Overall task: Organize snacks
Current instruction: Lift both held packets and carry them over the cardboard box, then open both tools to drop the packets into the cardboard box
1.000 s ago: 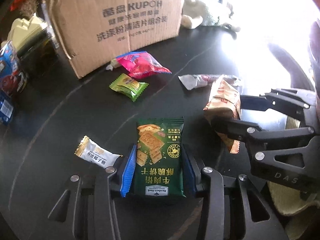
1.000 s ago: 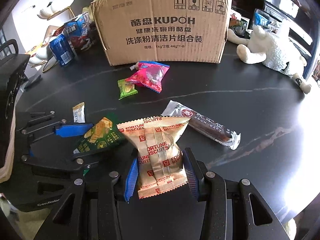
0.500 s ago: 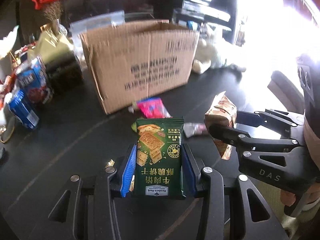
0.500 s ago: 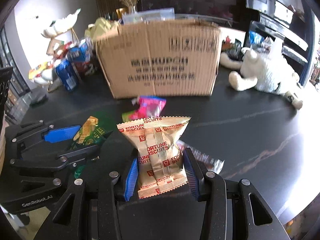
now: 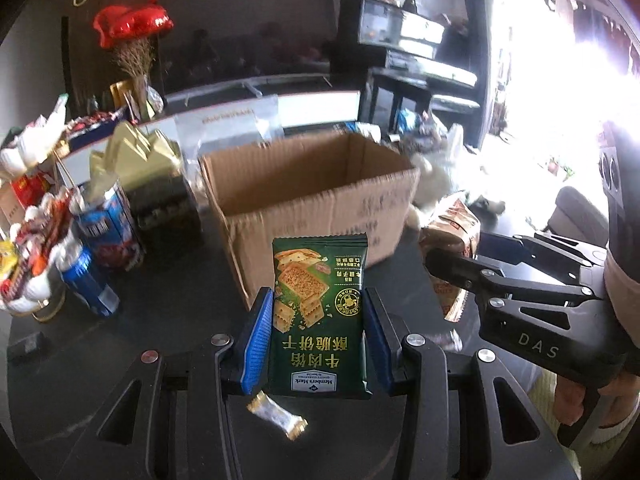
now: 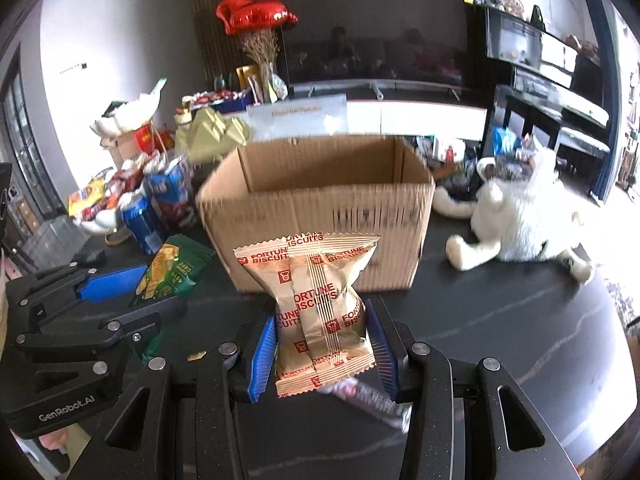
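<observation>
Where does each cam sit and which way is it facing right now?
Left wrist: on the left gripper, facing the cardboard box; shows its fingers shut on the green cracker pack, plus the right gripper alongside.
Right wrist: on the right gripper, facing the box; its fingers clamp the Fortune Biscuits pack, left gripper alongside.
Shared: box, both packs, both grippers.

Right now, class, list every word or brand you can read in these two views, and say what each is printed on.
"Members Mark": green foil cracker packet in the left gripper.
"FORTUNE BISCUITS": tan biscuit packet in the right gripper.
"DAS": black body of the right gripper, seen from the left wrist.
"GenRobot.AI": black body of the left gripper, seen from the right wrist.
Brown cardboard box: print too blurred to read.
</observation>
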The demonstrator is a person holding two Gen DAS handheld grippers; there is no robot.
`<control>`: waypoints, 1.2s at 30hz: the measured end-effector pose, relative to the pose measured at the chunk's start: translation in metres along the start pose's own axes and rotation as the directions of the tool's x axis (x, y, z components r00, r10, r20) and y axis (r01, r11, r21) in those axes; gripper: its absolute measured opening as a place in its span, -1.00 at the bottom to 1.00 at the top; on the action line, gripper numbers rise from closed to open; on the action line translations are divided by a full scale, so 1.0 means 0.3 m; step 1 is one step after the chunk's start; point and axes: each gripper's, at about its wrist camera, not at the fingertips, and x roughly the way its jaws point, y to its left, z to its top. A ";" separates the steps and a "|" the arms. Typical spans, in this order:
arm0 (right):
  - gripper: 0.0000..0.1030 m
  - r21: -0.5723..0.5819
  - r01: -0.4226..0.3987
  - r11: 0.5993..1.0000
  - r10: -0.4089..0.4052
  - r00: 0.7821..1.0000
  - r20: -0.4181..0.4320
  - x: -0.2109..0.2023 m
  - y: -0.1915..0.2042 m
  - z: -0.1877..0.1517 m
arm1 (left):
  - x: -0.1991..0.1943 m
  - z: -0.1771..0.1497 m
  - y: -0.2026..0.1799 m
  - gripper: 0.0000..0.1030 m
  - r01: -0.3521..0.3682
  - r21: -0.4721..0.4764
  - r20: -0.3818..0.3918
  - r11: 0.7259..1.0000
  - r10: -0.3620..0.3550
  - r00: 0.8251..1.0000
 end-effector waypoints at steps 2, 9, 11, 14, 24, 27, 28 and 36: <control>-0.14 -0.005 -0.007 1.000 0.007 1.000 0.010 0.000 -0.003 0.031 | -0.005 0.037 0.005 -0.16 -0.007 0.001 0.019 1.000 0.007 1.000; -0.14 -0.020 -0.029 0.999 0.030 0.999 0.036 0.016 -0.013 0.135 | -0.009 0.147 0.019 -0.16 -0.030 0.007 0.056 1.000 0.029 0.998; -0.14 -0.024 -0.028 0.999 0.029 0.998 0.049 0.023 -0.022 0.169 | 0.000 0.179 0.028 -0.16 -0.033 0.003 0.064 0.999 0.033 0.997; -0.14 -0.035 -0.028 0.999 0.030 0.997 0.065 0.037 -0.033 0.218 | 0.016 0.223 0.045 -0.16 -0.036 -0.010 0.076 0.999 0.037 0.996; -0.14 -0.078 -0.037 0.996 0.044 0.995 0.092 0.138 -0.041 0.343 | 0.127 0.331 0.105 -0.16 -0.040 -0.045 0.085 0.998 0.044 0.995; -0.14 -0.069 -0.047 0.997 0.053 0.995 0.087 0.183 -0.051 0.365 | 0.173 0.351 0.112 -0.16 -0.038 -0.045 0.074 0.998 0.041 0.996; -0.14 -0.068 -0.045 0.997 0.051 0.995 0.087 0.201 -0.057 0.372 | 0.187 0.355 0.115 -0.16 -0.048 -0.045 0.076 0.998 0.051 0.996; 0.13 -0.071 -0.023 0.997 0.027 0.998 0.056 0.297 -0.082 0.388 | 0.263 0.389 0.135 0.23 -0.090 -0.069 0.063 0.994 0.095 0.993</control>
